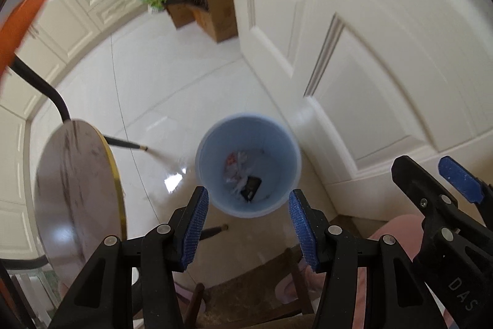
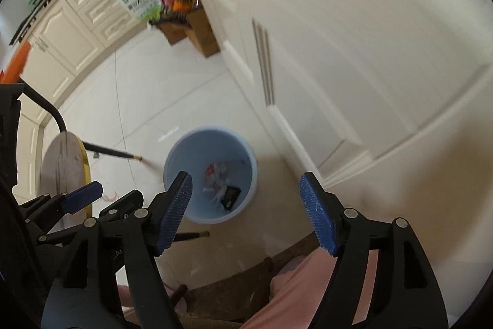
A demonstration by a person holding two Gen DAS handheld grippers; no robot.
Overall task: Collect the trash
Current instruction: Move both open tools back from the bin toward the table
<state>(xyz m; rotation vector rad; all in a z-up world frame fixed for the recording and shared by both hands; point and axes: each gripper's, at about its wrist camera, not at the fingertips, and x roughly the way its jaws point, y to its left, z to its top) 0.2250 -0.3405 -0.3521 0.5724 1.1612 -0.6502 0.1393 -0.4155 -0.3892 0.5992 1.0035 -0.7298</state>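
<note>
Left wrist view, "DAS" on right gripper [image 1: 431, 174], blue bin [image 1: 215, 202], trash [image 1: 243, 174]

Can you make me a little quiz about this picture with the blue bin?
1. True or false: the blue bin on the floor is empty.
2. Which stands beside the bin? A) round table B) bicycle C) fridge
3. Fill in: between the left gripper pads and the right gripper pads there is ____.

Key: 1 false, scraps of trash lie at its bottom. 2 A. 3 nothing; both are open, above the bin.
</note>
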